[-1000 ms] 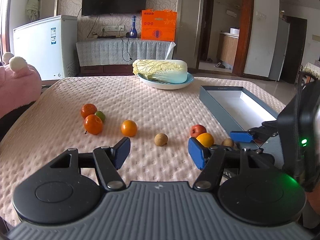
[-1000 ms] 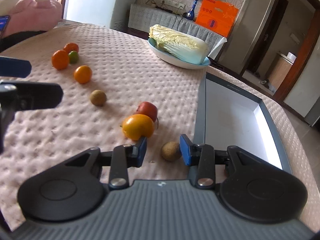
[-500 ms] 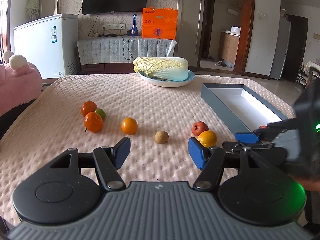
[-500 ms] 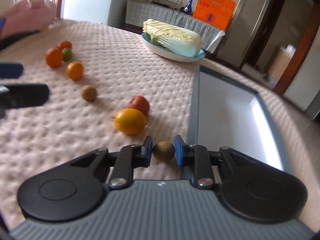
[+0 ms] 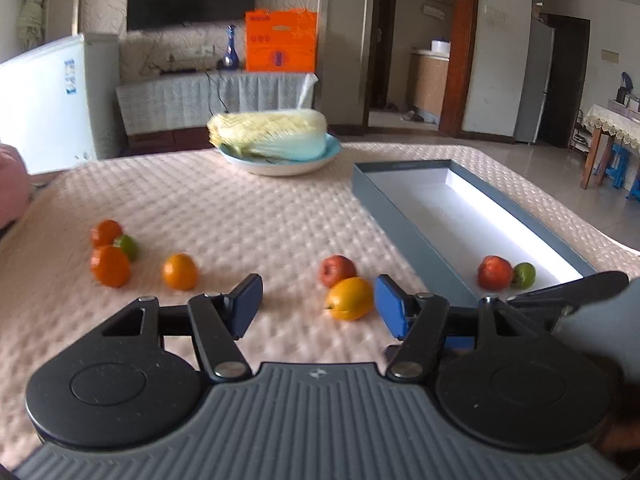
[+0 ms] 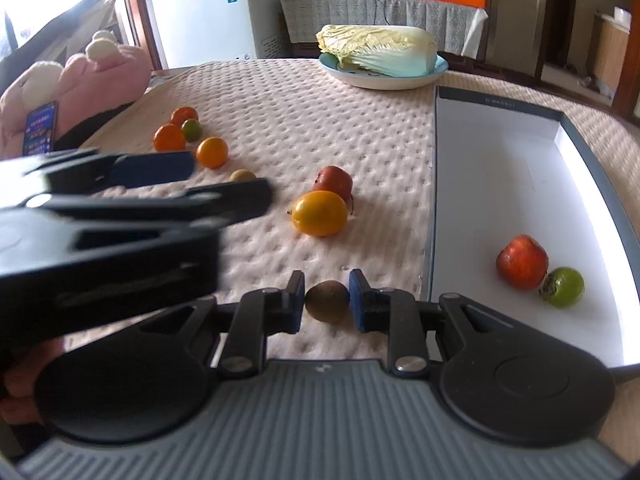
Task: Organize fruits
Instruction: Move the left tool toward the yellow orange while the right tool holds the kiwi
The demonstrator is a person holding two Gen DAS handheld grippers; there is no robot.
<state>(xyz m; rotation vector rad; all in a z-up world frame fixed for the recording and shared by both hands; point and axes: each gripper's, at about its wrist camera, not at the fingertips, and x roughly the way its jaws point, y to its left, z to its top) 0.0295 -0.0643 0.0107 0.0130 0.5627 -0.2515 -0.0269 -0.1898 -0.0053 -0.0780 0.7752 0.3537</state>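
Beside the grey box's near long wall, over the worktop, my right tongs grip a brown kiwi, while my left tongs gape empty.

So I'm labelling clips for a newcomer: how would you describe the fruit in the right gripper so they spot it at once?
Find the long grey box on the padded table. Just outside its near left wall, the right gripper is shut on a small brown fruit. It is dull brown and smaller than the glossy yellow fruit and red fruit beyond it.
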